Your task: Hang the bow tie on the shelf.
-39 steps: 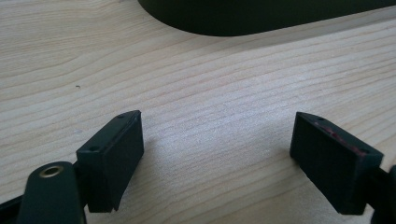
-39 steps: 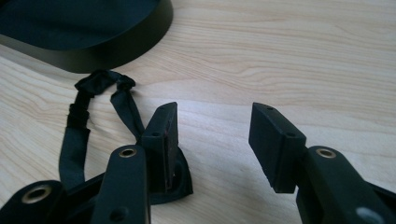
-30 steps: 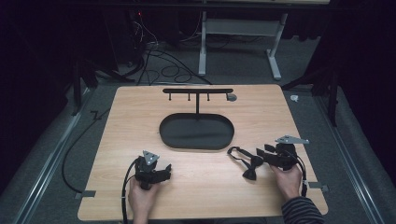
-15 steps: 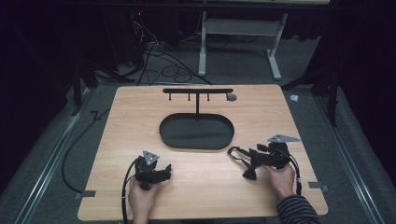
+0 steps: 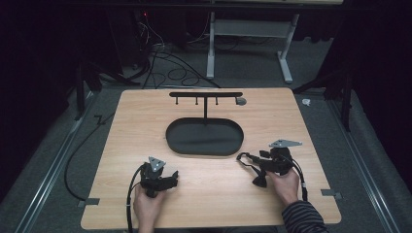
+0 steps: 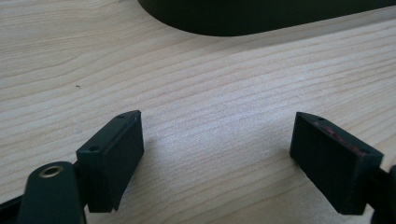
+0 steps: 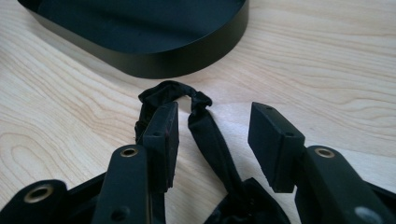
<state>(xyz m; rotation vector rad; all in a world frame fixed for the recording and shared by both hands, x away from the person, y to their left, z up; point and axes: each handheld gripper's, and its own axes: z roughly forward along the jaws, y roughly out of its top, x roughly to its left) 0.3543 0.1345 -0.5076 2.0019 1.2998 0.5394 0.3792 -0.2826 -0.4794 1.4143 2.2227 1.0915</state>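
Note:
A black oval tray (image 5: 204,138) lies mid-table, and a thin T-shaped rack (image 5: 205,94) with small pegs rises from its far edge. My left gripper (image 5: 170,178) rests near the front left of the table, jaws wide open over bare wood (image 6: 215,140). To the tray's right sits my right gripper (image 5: 251,170), also open (image 7: 217,128). A black fabric band (image 7: 205,126) lies between its jaws; its loop passes around the left jaw and reaches toward the tray's wall (image 7: 187,58). Neither jaw presses on it.
The wooden table (image 5: 121,126) stands on a grey floor with cables (image 5: 160,58) and a white desk frame (image 5: 286,53) behind it. A small grey disc (image 5: 241,101) lies by the rack's right end. Tape tabs mark the front corners.
My right gripper has shifted slightly left, toward the tray's near right end. The left gripper has stayed put.

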